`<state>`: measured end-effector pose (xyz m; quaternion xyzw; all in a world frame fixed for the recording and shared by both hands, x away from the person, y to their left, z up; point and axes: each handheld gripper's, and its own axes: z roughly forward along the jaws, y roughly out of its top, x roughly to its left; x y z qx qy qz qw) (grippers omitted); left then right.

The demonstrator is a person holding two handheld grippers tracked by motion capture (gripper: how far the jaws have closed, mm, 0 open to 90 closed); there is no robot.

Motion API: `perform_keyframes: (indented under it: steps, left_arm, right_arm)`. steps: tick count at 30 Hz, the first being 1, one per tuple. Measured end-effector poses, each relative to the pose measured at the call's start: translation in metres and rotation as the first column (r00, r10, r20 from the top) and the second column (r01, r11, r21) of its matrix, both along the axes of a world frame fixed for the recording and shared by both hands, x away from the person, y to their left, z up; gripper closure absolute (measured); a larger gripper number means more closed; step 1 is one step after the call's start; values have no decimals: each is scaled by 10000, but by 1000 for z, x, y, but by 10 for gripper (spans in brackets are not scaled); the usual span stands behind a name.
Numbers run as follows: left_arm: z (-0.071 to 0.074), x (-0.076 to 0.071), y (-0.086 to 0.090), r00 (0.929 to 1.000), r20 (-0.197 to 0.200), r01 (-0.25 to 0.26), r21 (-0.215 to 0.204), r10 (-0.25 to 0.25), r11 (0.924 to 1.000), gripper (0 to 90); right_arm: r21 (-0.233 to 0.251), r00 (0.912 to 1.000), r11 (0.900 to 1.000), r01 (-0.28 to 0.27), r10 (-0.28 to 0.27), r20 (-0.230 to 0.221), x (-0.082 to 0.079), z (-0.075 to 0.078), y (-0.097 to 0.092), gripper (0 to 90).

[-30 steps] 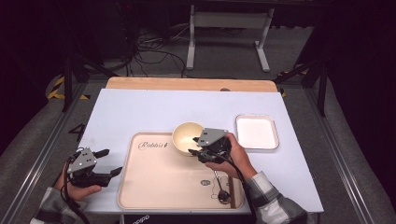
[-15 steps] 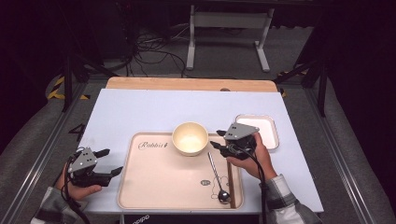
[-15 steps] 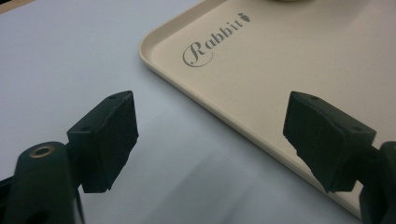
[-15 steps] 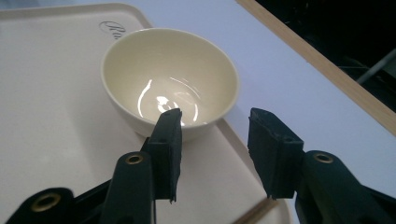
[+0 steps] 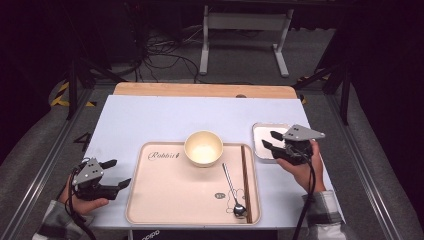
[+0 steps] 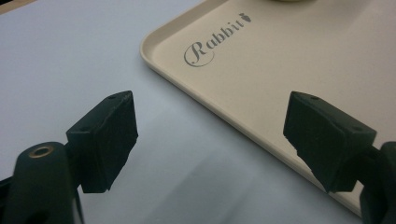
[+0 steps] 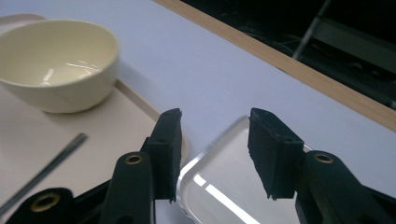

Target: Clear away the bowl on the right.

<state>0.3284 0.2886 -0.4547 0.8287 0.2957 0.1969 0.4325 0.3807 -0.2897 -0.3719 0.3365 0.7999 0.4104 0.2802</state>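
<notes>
A cream bowl [image 5: 203, 148] stands at the far edge of a beige tray [image 5: 170, 200] printed "Rabbit". A metal spoon [image 5: 232, 186] and dark chopsticks [image 5: 244, 172] lie on the tray's right side. My right gripper [image 5: 270, 139] hovers at the left edge of a white square dish [image 5: 266, 131], open with nothing between its jaws. In the right gripper view the dish [image 7: 224, 191] lies under the right gripper [image 7: 212, 154], with the bowl [image 7: 58, 63] to the left. My left gripper [image 5: 117, 173] rests open left of the tray; in the left gripper view that gripper [image 6: 210, 135] straddles the tray's rim [image 6: 224, 126].
The pale tabletop [image 5: 165, 120] has a wooden strip [image 5: 200, 90] along its far edge. Beyond it are a dark floor, cables and a metal stand [image 5: 240, 30]. Metal rails run along both sides of the table.
My right gripper has moved right, from beside the bowl over the tray to the white dish. The spoon now lies uncovered. The left gripper has stayed put.
</notes>
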Motion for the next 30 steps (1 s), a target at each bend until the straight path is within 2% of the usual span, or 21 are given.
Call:
perform_keyframes:
  steps: [2, 5, 8, 10, 12, 13, 16, 17, 19, 22, 25, 27, 30]
  left_arm:
    - [0, 0, 0, 10000, 12, 15, 15, -15, 10000, 184]
    - [0, 1, -1, 10000, 20, 11, 39, -11, 10000, 184]
    - [0, 1, -1, 10000, -4, -3, 27, 3, 10000, 183]
    - [0, 1, -1, 10000, -3, 33, 64, -33, 10000, 183]
    - [-1, 1, -2, 10000, -40, 42, 71, -41, 10000, 183]
    - [-1, 1, -2, 10000, -43, 51, 93, -51, 9999, 183]
    - [-1, 1, -1, 10000, -25, 28, 98, -28, 9999, 184]
    - [-1, 1, -1, 10000, 7, 42, 101, -43, 9999, 184]
    - [-1, 1, -1, 10000, -7, 29, 71, -29, 10000, 184]
    - [-1, 1, -1, 10000, -31, 38, 109, -38, 9999, 184]
    - [-2, 2, -1, 10000, -72, 47, 103, -46, 9999, 184]
    - [-2, 2, -1, 9999, -121, 63, 115, -61, 9999, 183]
    - [-2, 2, -1, 10000, -79, 51, 139, -49, 9999, 184]
  right_arm:
    - [-125, 9981, 9980, 613, -613, -31, 3, -4, -16, 560]
    - [122, 9902, 9907, 1354, -1349, -350, 8, -12, -39, 559]
    - [117, 9834, 9847, 1740, -1731, -552, 11, -18, -53, 560]
    - [19, 9716, 9744, 2249, -2241, -759, 14, -23, -62, 560]
    - [145, 9682, 9719, 2350, -2327, -917, 16, -26, -67, 561]
    - [301, 9593, 9647, 2616, -2564, -1185, 18, -32, -76, 582]
    - [337, 9500, 9596, 2792, -2710, -1552, 21, -40, -84, 633]
    - [370, 9443, 9568, 2883, -2777, -1765, 23, -43, -87, 661]
    - [596, 9372, 9526, 2982, -2804, -2073, 25, -48, -92, 675]
    - [523, 9181, 9465, 3184, -2941, -2657, 30, -57, -95, 675]
    - [401, 9035, 9404, 3377, -3119, -2941, 34, -63, -98, 655]
    - [369, 8896, 9313, 3624, -3339, -3116, 36, -67, -102, 654]
    - [449, 8764, 9292, 3667, -3289, -3519, 38, -72, -105, 660]
